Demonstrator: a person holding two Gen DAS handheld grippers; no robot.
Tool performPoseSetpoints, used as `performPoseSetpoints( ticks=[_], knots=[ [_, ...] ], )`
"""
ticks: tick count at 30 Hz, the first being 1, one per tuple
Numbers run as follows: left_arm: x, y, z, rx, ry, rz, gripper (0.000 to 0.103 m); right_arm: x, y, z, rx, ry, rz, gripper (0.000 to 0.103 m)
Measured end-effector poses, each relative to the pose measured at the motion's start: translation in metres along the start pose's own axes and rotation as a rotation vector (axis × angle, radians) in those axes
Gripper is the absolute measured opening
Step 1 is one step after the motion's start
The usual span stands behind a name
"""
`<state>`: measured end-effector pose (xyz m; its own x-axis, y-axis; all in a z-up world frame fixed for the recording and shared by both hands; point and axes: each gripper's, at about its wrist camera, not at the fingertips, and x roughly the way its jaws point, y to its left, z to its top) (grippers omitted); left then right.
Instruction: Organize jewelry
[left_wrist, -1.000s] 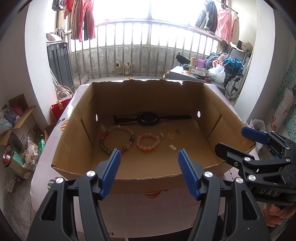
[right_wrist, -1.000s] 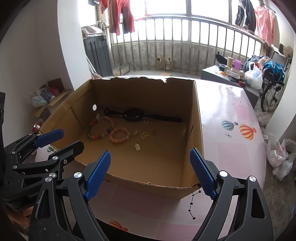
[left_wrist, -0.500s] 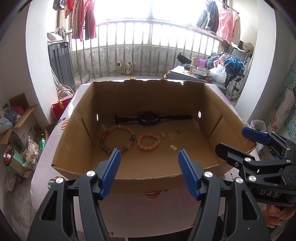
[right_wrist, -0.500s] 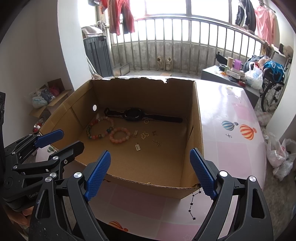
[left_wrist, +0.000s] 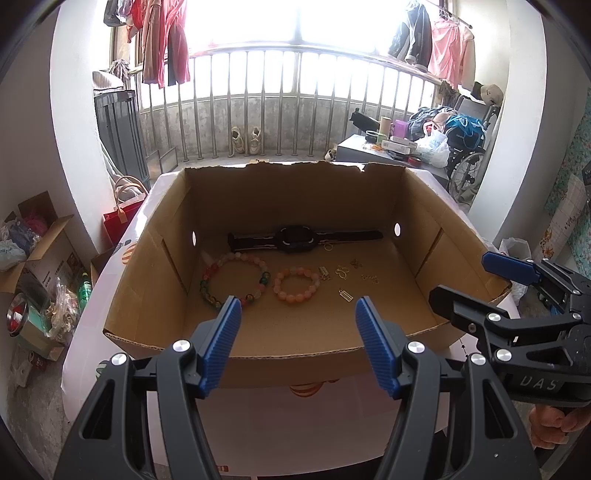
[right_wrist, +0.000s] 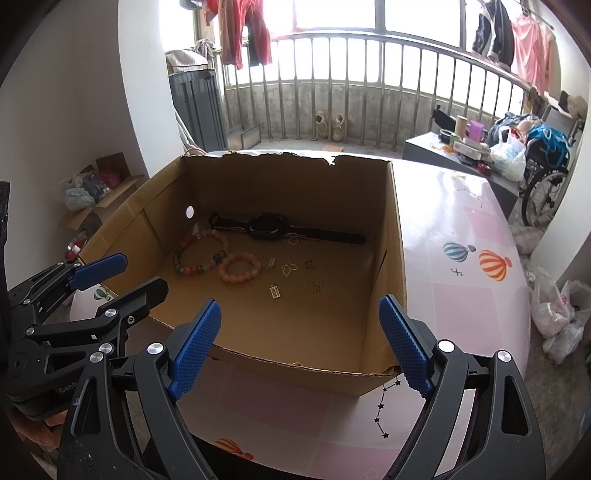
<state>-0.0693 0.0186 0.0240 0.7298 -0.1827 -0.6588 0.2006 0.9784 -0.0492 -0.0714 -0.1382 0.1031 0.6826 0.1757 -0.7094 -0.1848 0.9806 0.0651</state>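
left gripper (left_wrist: 297, 328): jaws spread, empty | right gripper (right_wrist: 300, 339): jaws spread, empty | watch (left_wrist: 295, 239) in box (left_wrist: 295, 356)

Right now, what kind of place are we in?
Probably a home room opening onto a laundry balcony: clothes hang above a barred railing, shoes sit beneath it, and a wheelchair stands nearby.

A metal railing (left_wrist: 295, 107) runs along the balcony, with clothes (left_wrist: 162, 40) hanging above it and a pair of shoes (left_wrist: 245, 139) on the floor at its foot. A grey cabinet (left_wrist: 118, 129) stands at the left. A wheelchair (right_wrist: 546, 177) piled with bags sits at the right, beside a low table (right_wrist: 443, 155) of clutter. Balloon prints (right_wrist: 493, 264) decorate the pink tablecloth (right_wrist: 461, 221).
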Motion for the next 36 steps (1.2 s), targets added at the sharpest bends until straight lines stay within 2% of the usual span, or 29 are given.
performPoseSetpoints(
  ticks=[36],
  knots=[
    [-0.0005,-0.0008,-0.0009,-0.007,-0.002,0.007,0.062,-0.0006,-0.0012,0.0001,-0.001,0.0,0.001,0.083]
  ],
)
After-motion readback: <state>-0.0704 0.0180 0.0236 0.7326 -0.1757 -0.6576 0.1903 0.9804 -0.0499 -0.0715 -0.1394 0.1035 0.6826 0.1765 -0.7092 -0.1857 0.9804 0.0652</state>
